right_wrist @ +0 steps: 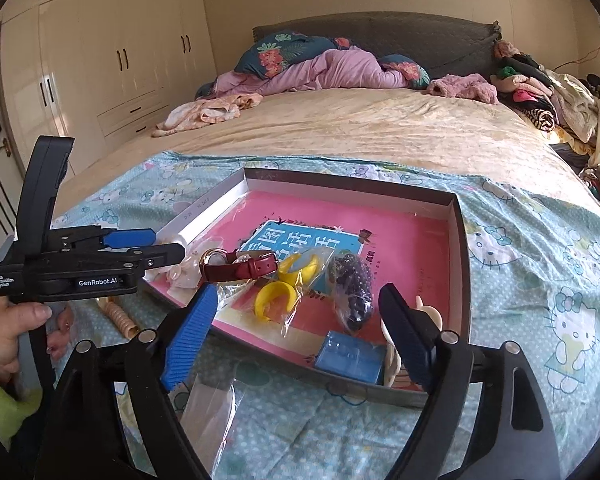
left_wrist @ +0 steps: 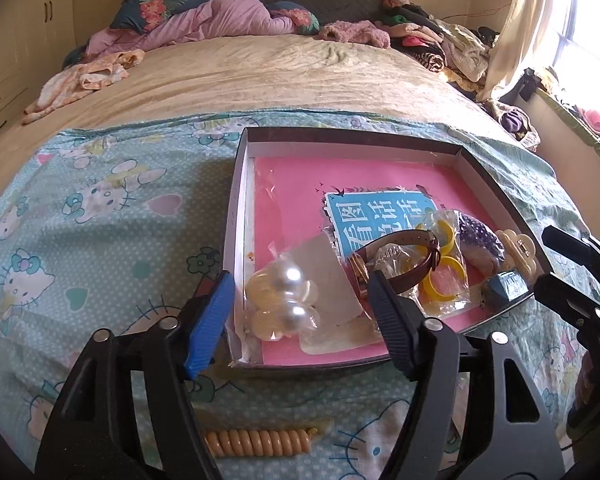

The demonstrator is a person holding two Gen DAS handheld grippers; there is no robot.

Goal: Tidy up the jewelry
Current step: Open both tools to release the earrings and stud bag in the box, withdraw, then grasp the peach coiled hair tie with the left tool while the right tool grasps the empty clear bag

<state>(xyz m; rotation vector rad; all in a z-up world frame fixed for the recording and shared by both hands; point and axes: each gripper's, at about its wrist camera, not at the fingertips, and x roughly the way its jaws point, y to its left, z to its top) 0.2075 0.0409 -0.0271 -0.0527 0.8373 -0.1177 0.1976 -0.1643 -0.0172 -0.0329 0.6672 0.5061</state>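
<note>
A shallow box (left_wrist: 340,134) lined with a pink book lies on the cartoon-cat sheet. It holds a bag of pearl earrings (left_wrist: 284,300), a brown-strapped watch (left_wrist: 396,256), bagged yellow rings (left_wrist: 444,276), bagged purple beads (left_wrist: 480,236), a cream hair claw (left_wrist: 518,248) and a small blue case (left_wrist: 504,288). My left gripper (left_wrist: 300,320) is open astride the box's near left corner, with the pearl bag lying loose between its fingers. My right gripper (right_wrist: 298,336) is open over the box's near edge (right_wrist: 380,390), above the blue case (right_wrist: 350,356). It holds nothing.
A beige spiral hair tie (left_wrist: 260,442) lies on the sheet outside the box, and an empty clear bag (right_wrist: 208,404) lies under the right gripper. Clothes and bedding are piled at the head of the bed (right_wrist: 340,68). A hand (right_wrist: 8,332) holds the left gripper's handle.
</note>
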